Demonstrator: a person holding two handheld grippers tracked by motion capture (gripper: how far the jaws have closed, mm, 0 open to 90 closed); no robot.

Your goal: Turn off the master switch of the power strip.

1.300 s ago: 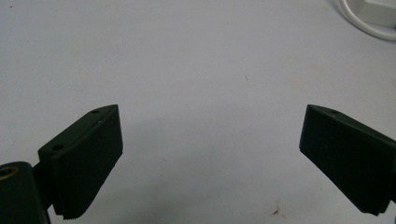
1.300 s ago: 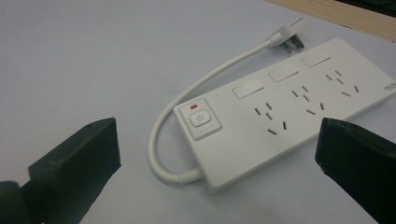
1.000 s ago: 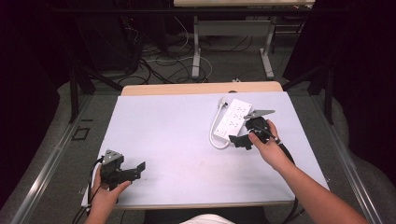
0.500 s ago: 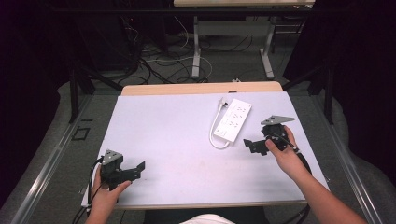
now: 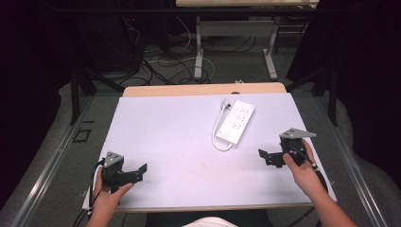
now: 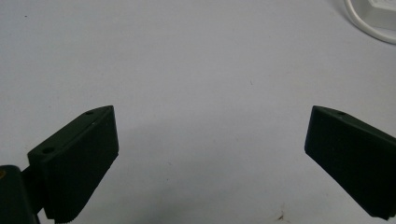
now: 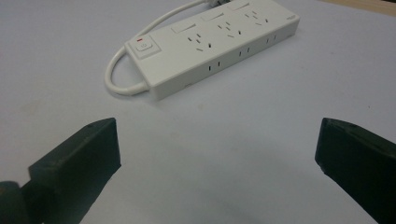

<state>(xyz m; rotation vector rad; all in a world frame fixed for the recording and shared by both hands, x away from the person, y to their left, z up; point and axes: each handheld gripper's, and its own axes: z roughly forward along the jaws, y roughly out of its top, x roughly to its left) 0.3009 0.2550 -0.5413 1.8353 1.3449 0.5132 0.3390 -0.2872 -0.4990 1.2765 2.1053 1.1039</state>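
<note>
Bright, evenly lit table; dark, dim surroundings.

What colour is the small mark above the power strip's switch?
Red, a small bar above the switch on the white power strip; clearest in the right gripper view.

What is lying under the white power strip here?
The power strip lies flat on the pale table cover, with its white cord looping beside it. Whatever is beneath its body is covered. Both grippers, jaws open, stay clear of it.
</note>
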